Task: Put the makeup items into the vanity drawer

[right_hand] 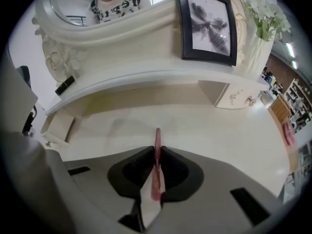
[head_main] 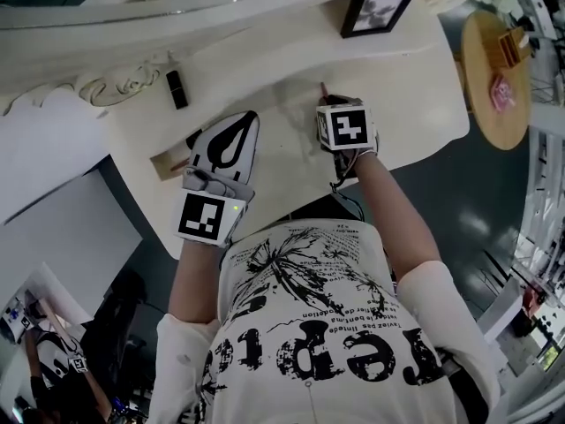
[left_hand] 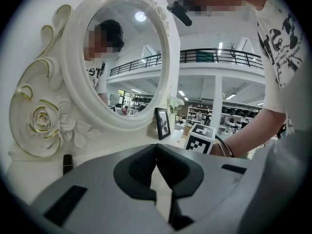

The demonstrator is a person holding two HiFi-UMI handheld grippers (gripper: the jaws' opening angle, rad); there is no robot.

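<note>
Pink pencil (right_hand: 157, 136) is clamped in the right gripper's (right_hand: 156, 150) jaws, probably for carrying to the open drawer (right_hand: 57, 126) at its nine o'clock. Left gripper (left_hand: 156, 150), jaws together and empty, idles; lipstick (head_main: 177, 88) waits at its eleven o'clock.

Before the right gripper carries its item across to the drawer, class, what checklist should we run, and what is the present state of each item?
1. Right gripper grips the pink pencil: ok, the jaws are closed on it.
2. Pencil lifted off the tabletop: cannot tell.
3. Drawer open: ok, it is pulled out at the vanity's left end.
4. Left gripper empty: ok, the jaws are together with nothing between them.
5. Path to the drawer free: probably not ok, since in the head view the left gripper sits between pencil and drawer.
6. All makeup stowed: not ok, the black lipstick lies on the tabletop.
</note>
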